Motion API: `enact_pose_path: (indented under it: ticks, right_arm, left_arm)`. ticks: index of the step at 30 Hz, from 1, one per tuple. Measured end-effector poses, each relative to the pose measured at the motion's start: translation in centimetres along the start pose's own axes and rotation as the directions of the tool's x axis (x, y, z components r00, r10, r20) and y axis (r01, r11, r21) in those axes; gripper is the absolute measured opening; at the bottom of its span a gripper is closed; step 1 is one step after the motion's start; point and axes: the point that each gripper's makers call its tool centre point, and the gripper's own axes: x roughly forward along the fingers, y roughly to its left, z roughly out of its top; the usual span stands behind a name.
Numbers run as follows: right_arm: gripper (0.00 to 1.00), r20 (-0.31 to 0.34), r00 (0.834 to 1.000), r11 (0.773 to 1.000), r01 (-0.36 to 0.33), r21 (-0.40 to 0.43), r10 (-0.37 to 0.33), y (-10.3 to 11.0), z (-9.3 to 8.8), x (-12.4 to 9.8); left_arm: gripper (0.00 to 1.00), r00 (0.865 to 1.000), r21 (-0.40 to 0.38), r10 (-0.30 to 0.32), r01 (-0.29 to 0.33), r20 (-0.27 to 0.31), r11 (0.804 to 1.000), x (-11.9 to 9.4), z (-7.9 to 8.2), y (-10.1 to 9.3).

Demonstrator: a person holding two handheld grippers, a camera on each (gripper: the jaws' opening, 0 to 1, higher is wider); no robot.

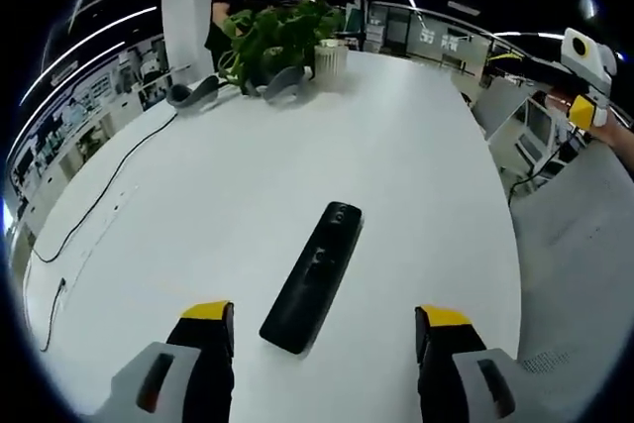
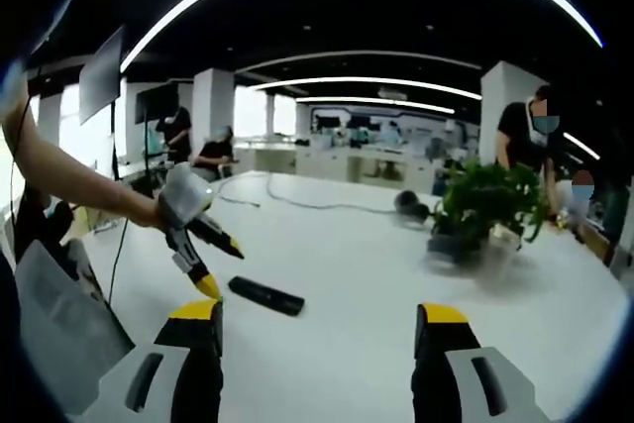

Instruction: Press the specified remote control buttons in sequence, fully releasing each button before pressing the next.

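Remote control (image 1: 315, 275) lies flat on the white table (image 1: 198, 185), a long black bar running away from the left gripper (image 1: 325, 329), its near end between that gripper's 2 yellow-tipped jaws, which stand wide apart and hold nothing. In the right gripper view the same remote (image 2: 265, 295) sits just below the left gripper (image 2: 220, 264), which hangs over it from a person's outstretched arm, jaws spread, not touching it as far as I can tell. The right gripper (image 2: 320, 329) is also wide, empty, and well apart from the remote. A potted plant (image 1: 280, 39) and a white cup (image 1: 331, 56) stand at the far end of the table, with a cable (image 1: 94, 200) trailing along the left side.

No press looks to be under way yet. The risks from here, as I judge them: with jaws this wide, neither tip is centred on a button, so a descent could land on 2 keys at once or miss. A slanted push on a light, loose remote could slide or spin it. The button labels are too small to read here, so picking the wrong key is possible.
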Motion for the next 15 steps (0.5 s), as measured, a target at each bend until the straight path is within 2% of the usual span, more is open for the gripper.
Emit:
enact_pose_path:
  ticks: [3,7,15]
  right_arm:
    - [0.77,-0.004,1.000,1.000,0.003,-0.003,-0.003,-0.1,-0.1,0.0]
    - [0.77,-0.002,1.000,1.000,0.018,0.000,-0.018,-0.4,-0.1,-0.1]
    - [0.77,-0.001,1.000,1.000,0.030,0.001,-0.030,-0.7,-0.1,-0.1]
  left_arm:
    - [0.75,1.000,-0.002,-0.019,0.018,-0.005,1.000,0.3,0.3,0.0]
    - [0.70,0.999,0.035,-0.029,0.031,-0.031,0.999,0.7,0.4,0.2]
    - [0.69,0.995,0.060,-0.038,0.043,-0.091,0.997,1.8,-0.3,0.6]
